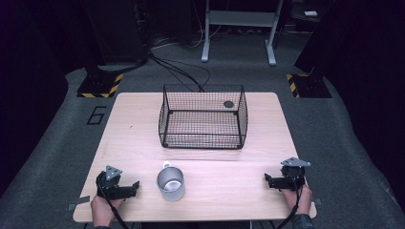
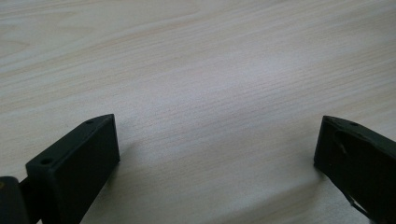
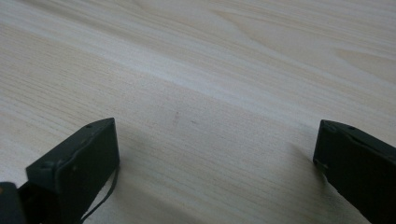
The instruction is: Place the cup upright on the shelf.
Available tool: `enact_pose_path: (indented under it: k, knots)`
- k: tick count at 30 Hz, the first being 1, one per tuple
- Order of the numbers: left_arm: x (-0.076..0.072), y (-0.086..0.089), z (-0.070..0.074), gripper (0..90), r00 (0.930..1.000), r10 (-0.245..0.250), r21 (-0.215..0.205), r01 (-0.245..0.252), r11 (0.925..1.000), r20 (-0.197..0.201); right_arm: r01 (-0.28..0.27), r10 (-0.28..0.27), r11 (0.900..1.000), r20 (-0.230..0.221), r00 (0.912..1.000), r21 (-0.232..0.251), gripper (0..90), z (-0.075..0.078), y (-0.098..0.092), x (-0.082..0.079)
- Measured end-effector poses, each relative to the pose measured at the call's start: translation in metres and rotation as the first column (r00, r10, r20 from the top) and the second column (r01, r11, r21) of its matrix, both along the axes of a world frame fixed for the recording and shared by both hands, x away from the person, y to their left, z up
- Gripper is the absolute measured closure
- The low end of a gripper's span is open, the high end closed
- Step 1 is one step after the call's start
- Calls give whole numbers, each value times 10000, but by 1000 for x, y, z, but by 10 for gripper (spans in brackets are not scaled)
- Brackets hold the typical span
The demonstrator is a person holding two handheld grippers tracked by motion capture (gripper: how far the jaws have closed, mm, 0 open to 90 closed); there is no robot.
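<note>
Behind table (image 1: 143, 124): cables (image 1: 181, 71) and desk legs (image 1: 239, 36).

Right gripper (image 3: 217, 140): jaws spread wide, nothing between them. Left jaw comes up from the bottom-left corner, right jaw from the bottom-right; both black and blocky, each with small screw holes on the top face. A thin dark cable (image 3: 103, 197) loops down beside the left jaw's inner face. Tips sit low over the table (image 3: 224, 70), casting soft shadows on it; can't tell if they touch. Table is light wood, grain running on a diagonal, with a faint small mark (image 3: 176, 119) mid-frame just ahead of the jaws.
</note>
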State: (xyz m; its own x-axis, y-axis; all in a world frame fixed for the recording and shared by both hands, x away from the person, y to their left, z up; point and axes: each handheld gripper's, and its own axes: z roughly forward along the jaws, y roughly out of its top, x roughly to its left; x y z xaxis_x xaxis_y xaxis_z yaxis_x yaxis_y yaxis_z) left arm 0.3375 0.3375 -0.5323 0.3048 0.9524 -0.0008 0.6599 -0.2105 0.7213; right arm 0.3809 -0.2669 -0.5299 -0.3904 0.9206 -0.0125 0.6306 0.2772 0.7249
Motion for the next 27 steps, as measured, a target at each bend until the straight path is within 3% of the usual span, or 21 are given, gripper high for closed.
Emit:
enact_pose_path:
  k: [9,13,17,24,27]
  knots:
    - [0,0,0,0,9999,-46,-58,47,10000,148,-26,26,10000,0,10000,-64,1,0,0,0]
    - [-2,3,1,0,9993,-357,-384,362,9986,150,-4,4,10000,6,10000,-29,1,0,0,0]
    - [-8,5,5,0,9969,-623,-820,662,9944,487,5,-5,10000,10,10000,-8,2,0,0,0]
    - [-16,1,23,0,9892,-1067,-941,1162,9888,1001,7,-7,10000,17,10000,-11,2,0,0,0]
    - [-21,-4,38,0,9804,-1380,-1066,1536,9824,1406,7,-7,10000,21,10000,-12,2,0,0,0]
